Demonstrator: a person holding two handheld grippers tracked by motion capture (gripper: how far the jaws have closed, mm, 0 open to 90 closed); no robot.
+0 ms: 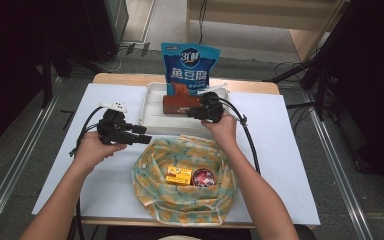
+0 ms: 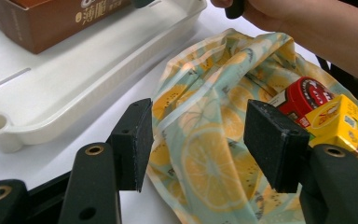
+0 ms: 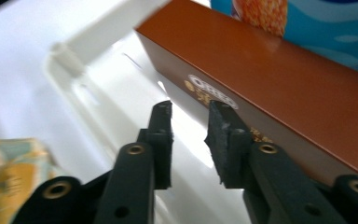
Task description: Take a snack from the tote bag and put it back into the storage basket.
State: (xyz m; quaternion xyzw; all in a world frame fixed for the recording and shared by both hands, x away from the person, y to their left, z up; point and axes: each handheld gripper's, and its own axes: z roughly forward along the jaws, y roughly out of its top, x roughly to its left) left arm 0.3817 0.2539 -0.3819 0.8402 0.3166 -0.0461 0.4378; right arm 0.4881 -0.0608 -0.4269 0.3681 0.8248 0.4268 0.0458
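We found the right tool [image 3: 189, 122] slightly open and empty, the brown box [image 3: 279, 88] lying in the white tray [image 3: 98, 32] just beside its right jaw. The left tool [image 2: 198, 140] stood open above the patterned bag [image 2: 214, 154].

The brown box [image 3: 279, 93] runs off the right gripper view's right edge (its small print blurred), and it hides the blue bag's [image 1: 190, 70] lower part in the high view.
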